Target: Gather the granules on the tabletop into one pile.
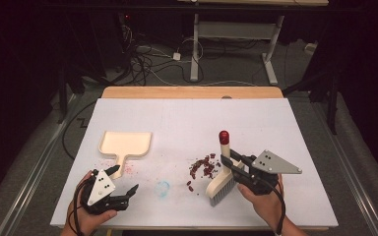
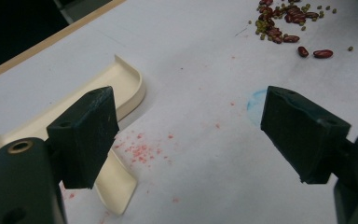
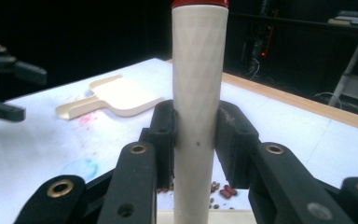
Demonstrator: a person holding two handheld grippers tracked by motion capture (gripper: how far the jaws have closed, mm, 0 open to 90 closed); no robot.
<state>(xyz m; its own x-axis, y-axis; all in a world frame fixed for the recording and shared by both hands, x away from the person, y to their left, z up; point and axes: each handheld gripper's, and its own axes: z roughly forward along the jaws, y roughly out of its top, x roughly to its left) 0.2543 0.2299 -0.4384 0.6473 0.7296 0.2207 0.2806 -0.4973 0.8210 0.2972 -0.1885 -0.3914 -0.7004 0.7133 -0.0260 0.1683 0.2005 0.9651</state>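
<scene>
Left gripper [image 1: 123, 183]: nearest, at the near-left table edge; jaws released and wide apart, nothing between them, hovering just short of the dustpan handle.
Right gripper [image 1: 235, 164]: clenched on the brush [image 1: 222, 169] handle, pads pressing both sides of the cream shaft in the right gripper view [image 3: 199, 135].
Brush: upright-ish, tilted, bristles down on the table at near right, red cap on top; bristles sit just right of the beans.
Beans [image 1: 202, 168]: small scatter of red kidney beans and tiny green ones, centre-right, touching or just beside the bristle edge; a few strays nearer the front.
Table [image 1: 275, 118]: white sheet, faint red and blue smudges between the grippers.
Dustpan [image 1: 126, 145]: cream, flat on the table at left, mouth facing away, handle pointing toward the left gripper; well apart from the beans.
Step in hand, judged: sweeping the beans leftward toward the pan.
Doing it well: keep bristles flat on the sheet, short slow strokes so beans do not roll off; gather the strays first; left gripper should take the pan handle and turn its mouth toward the pile, lip pressed down.
</scene>
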